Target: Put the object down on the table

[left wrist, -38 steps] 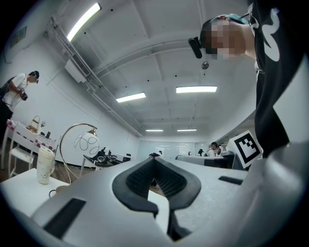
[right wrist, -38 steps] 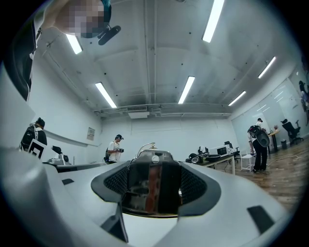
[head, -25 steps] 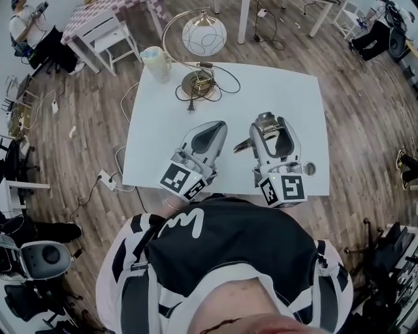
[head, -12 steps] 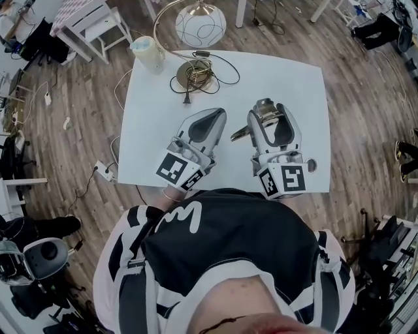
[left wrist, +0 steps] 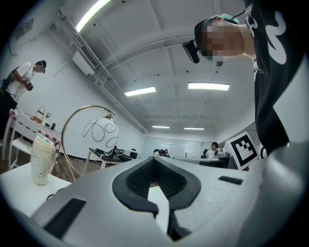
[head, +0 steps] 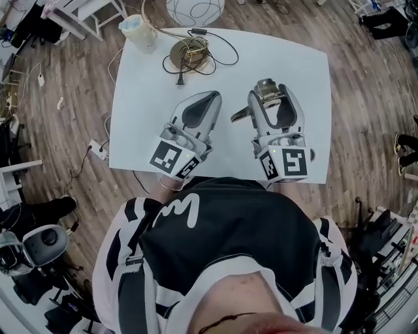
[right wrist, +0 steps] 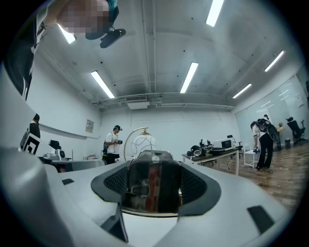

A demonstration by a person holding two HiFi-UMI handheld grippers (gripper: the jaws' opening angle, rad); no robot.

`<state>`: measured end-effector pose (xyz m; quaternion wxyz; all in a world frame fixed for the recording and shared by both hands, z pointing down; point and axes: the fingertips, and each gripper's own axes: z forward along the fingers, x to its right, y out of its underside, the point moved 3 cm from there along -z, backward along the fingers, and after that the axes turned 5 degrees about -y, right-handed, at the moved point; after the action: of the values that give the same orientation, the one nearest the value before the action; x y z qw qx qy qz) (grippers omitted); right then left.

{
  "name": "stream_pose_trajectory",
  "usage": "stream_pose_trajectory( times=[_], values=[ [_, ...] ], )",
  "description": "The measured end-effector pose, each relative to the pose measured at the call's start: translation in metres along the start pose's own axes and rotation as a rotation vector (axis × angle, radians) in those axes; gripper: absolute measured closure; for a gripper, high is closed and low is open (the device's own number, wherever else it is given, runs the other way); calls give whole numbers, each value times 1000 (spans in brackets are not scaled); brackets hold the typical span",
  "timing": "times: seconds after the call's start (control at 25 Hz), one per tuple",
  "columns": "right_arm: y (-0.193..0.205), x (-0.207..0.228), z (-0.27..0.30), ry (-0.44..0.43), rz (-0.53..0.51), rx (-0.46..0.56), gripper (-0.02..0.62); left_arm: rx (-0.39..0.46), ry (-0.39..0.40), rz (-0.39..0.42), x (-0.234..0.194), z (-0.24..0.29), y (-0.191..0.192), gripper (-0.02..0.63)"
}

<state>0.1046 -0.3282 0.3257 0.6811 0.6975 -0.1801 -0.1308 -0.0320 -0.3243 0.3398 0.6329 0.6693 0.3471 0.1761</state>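
A shiny metal object [head: 264,87] with a side handle [head: 239,116] is clamped in my right gripper [head: 270,99], held over the right half of the white table [head: 147,91]. In the right gripper view the object [right wrist: 153,185] fills the space between the dark pads, its glossy face showing a reddish stripe. My left gripper [head: 210,98] hangs beside it over the table's middle. Its jaws are shut with nothing between them, and in the left gripper view [left wrist: 161,212] only a thin slit shows between the pads. I cannot tell whether the object touches the table.
A gold arc lamp with a white globe [head: 194,9] has its base [head: 188,50] at the table's far edge, with a black cable and plug [head: 179,81]. A pale bottle [head: 136,30] stands at the far left corner. A power strip [head: 98,149] lies on the wooden floor.
The head view has shifted, so the table and lamp sit higher in the picture. Both grippers keep the same pose side by side, the right one still holding the metal object.
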Motion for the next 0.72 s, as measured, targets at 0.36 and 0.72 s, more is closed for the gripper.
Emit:
stream_pose_trajectory(
  times=[0.36, 0.72],
  values=[
    [53, 14, 12, -3, 4, -93, 301, -55, -24, -20, -3, -6, 27, 603],
    [99, 19, 24, -16, 14, -166, 301, -107, -59, -46, -11, -17, 58, 603]
  ],
)
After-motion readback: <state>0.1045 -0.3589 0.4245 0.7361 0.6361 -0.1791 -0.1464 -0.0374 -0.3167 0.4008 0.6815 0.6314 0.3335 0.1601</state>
